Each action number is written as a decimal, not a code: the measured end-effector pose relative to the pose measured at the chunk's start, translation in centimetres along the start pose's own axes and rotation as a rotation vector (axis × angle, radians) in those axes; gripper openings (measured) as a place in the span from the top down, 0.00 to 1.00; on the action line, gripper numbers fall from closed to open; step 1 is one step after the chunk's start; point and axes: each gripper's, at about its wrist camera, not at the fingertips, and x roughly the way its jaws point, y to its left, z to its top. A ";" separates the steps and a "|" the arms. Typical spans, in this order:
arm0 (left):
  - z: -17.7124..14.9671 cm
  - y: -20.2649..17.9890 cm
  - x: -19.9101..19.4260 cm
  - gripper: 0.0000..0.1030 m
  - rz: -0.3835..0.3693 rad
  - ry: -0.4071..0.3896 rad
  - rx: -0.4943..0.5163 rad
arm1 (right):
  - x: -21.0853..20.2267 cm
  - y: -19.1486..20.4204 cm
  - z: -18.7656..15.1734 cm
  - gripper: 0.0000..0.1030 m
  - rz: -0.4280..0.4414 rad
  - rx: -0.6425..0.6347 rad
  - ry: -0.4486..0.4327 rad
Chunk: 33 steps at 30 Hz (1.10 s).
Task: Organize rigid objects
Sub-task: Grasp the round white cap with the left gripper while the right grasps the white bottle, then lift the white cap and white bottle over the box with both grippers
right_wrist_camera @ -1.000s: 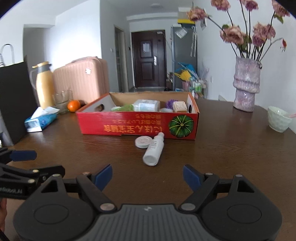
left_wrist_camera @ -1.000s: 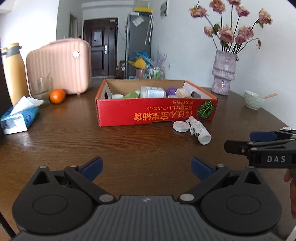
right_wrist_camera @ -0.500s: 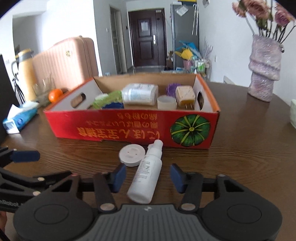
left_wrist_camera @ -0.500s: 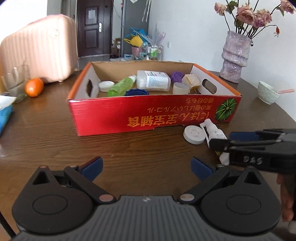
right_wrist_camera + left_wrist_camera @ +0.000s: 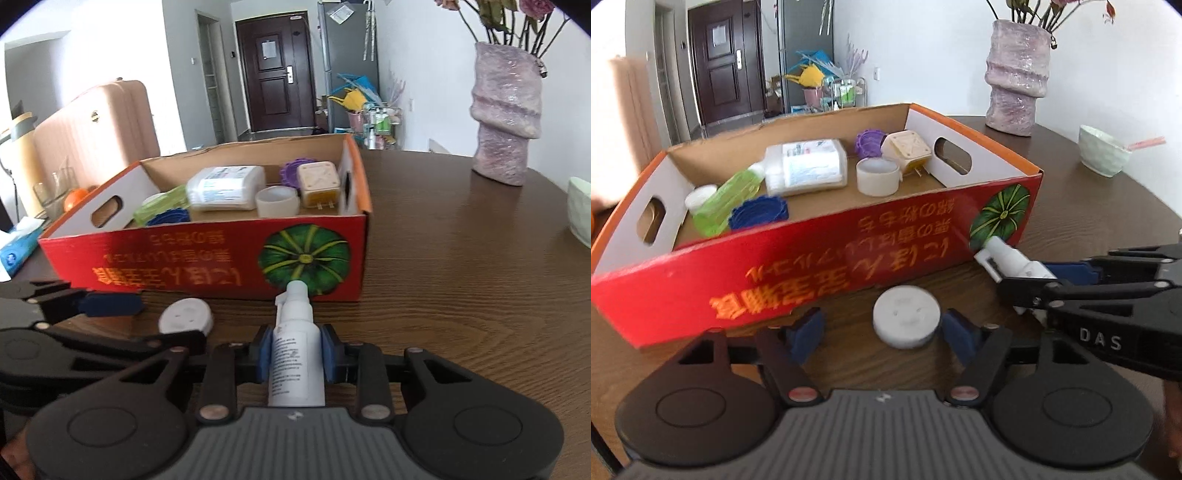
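A red cardboard box (image 5: 812,266) (image 5: 184,269) stands on the brown table and holds a green bottle (image 5: 727,199), a blue lid (image 5: 759,214), a white container (image 5: 809,166), a tape roll (image 5: 877,177), a purple lid and a beige plug. In front of it lies a white round lid (image 5: 906,321) (image 5: 186,315). My left gripper (image 5: 881,330) is closing with that lid between its jaws; only the right pad is close to it. The jaws of my right gripper (image 5: 296,354) are closing, and both blue pads press on a white spray bottle (image 5: 295,347) (image 5: 1008,260).
A pale purple vase (image 5: 1015,88) and a light green bowl (image 5: 1102,155) stand at the right rear. At the left are a pink suitcase (image 5: 96,125), an orange (image 5: 74,197), a glass and a blue tissue pack (image 5: 18,251). The two grippers sit close, side by side.
Both grippers have come forward and lower towards the box front. The right jaws have narrowed onto the spray bottle. The left jaws have narrowed around the white lid.
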 end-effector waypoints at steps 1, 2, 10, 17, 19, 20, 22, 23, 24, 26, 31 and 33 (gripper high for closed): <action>0.0 -0.1 0.0 0.41 -0.001 -0.009 0.001 | 0.0 -0.2 0.0 0.74 0.004 0.006 0.000; 0.0 -0.3 0.0 0.44 -0.005 -0.014 0.003 | 0.0 -0.2 -0.1 0.74 0.001 0.002 -0.001; -0.2 -0.1 -1.7 0.61 -0.026 -0.043 -0.038 | -0.7 -0.1 -0.2 0.74 0.036 0.020 -0.007; -2.9 1.4 -8.8 0.61 0.015 -0.158 -0.171 | -5.8 2.1 -1.6 0.74 0.065 0.014 -0.127; -3.8 1.4 -11.2 0.61 0.069 -0.196 -0.171 | -7.6 2.9 -2.3 0.74 0.079 0.017 -0.155; -4.3 1.4 -12.4 0.61 0.093 -0.214 -0.172 | -8.5 3.3 -2.6 0.74 0.085 0.019 -0.168; -5.1 1.6 -14.6 0.61 0.110 -0.241 -0.186 | -10.3 4.2 -3.0 0.74 0.092 0.013 -0.192; -5.5 1.7 -15.8 0.61 0.113 -0.253 -0.194 | -11.3 4.7 -3.2 0.74 0.091 0.004 -0.205; -5.9 1.7 -16.9 0.61 0.122 -0.269 -0.199 | -12.3 5.2 -3.4 0.74 0.090 -0.004 -0.219; -6.5 1.4 -19.1 0.61 0.144 -0.306 -0.195 | -14.3 6.0 -3.6 0.74 0.089 -0.019 -0.250; -7.6 0.8 -23.6 0.61 0.168 -0.391 -0.182 | -19.1 7.5 -3.9 0.74 0.081 -0.057 -0.337; -8.0 0.5 -25.1 0.61 0.176 -0.426 -0.175 | -20.6 7.8 -4.1 0.74 0.075 -0.070 -0.367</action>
